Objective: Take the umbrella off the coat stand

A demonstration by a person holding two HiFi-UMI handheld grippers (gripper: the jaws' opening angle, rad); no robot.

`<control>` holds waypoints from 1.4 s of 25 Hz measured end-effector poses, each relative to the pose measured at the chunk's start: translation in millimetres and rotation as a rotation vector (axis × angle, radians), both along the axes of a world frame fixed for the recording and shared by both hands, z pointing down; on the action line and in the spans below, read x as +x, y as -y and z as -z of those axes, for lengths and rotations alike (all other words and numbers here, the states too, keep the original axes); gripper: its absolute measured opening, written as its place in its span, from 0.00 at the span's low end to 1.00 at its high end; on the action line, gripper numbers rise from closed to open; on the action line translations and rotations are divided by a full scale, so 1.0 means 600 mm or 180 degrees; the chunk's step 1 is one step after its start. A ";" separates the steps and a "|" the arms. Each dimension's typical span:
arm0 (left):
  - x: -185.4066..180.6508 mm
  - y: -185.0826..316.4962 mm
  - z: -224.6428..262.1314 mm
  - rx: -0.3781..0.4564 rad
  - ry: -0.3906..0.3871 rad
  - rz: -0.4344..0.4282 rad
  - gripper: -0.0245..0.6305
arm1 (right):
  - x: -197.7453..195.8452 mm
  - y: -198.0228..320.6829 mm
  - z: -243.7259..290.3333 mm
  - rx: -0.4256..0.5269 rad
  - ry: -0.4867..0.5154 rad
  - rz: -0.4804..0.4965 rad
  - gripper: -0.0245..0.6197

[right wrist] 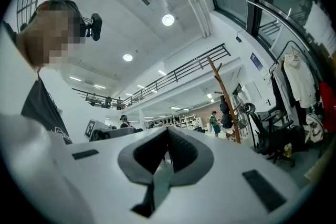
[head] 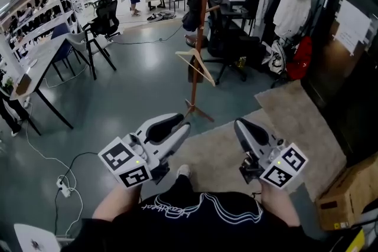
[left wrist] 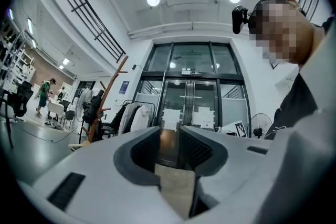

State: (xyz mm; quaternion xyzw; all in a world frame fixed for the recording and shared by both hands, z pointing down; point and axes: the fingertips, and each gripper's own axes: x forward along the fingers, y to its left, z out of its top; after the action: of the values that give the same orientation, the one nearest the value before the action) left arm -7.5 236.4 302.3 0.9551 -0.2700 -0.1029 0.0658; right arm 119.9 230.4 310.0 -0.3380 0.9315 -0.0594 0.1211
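The wooden coat stand (head: 201, 26) rises from the grey floor ahead of me. A dark bundle (head: 192, 12) that looks like the folded umbrella hangs high on the stand, and a bare wooden hanger (head: 195, 65) hangs lower. Both grippers are held low near my body, well short of the stand. My left gripper (head: 184, 128) points at the stand's foot, jaws a narrow gap apart with nothing between them (left wrist: 169, 136). My right gripper (head: 239, 125) is to its right, its pads meeting at the tip (right wrist: 168, 134), empty. The stand (right wrist: 224, 97) and the bundle (right wrist: 226, 116) show far off.
A clothes rack (head: 286, 0) with hung garments stands at the back right, with black office chairs (head: 227, 38) beside the stand. Desks (head: 41, 62) and a chair (head: 103, 20) line the left. A beige rug (head: 289, 121), a cardboard box (head: 348, 192), a floor power strip (head: 64, 186).
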 end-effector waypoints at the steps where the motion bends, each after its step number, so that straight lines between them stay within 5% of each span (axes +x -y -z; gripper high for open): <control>1: 0.001 0.005 0.003 0.0014 0.0000 0.0008 0.22 | -0.001 0.004 -0.001 -0.0009 -0.0004 0.0010 0.04; 10: -0.014 0.084 -0.004 0.0047 -0.0002 0.0133 0.49 | -0.002 0.067 -0.022 -0.0098 -0.0016 -0.0022 0.04; 35: -0.078 0.614 -0.032 -0.0026 0.0195 0.0098 0.57 | -0.059 0.544 -0.021 -0.0300 -0.0132 -0.0338 0.04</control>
State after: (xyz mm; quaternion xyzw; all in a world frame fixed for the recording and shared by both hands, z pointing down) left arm -54.2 -131.8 321.3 0.9532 -0.2870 -0.0735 0.0599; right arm 84.6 -96.0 322.4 -0.3933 0.9107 -0.0897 0.0887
